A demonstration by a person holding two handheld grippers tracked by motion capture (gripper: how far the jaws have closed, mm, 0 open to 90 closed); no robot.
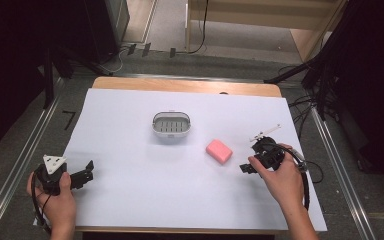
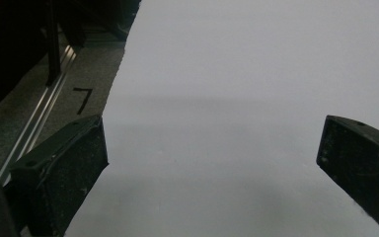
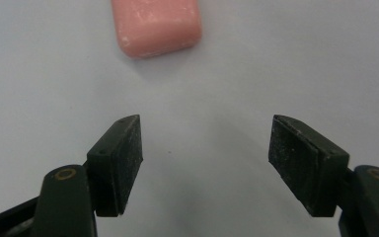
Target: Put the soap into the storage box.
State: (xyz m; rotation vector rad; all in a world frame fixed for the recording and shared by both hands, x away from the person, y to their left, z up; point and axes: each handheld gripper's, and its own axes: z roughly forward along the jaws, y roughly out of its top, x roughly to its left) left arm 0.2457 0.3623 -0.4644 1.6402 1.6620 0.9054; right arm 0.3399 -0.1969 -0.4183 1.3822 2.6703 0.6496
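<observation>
Soap [image 3: 156, 25] lies just ahead of right tongs [image 3: 205, 165], jaws apart, seemingly low.

The right gripper [image 3: 205, 165] holds its two black jaws wide apart, with nothing between them. A pink soap bar [image 3: 156, 25] lies on the white table cover [image 3: 286, 64], beyond the jaws and apart from them, closer to the left jaw.

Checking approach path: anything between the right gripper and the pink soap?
Nothing. In the right gripper view, bare white sheet runs from the open right gripper to the pink soap; the high view agrees.
</observation>
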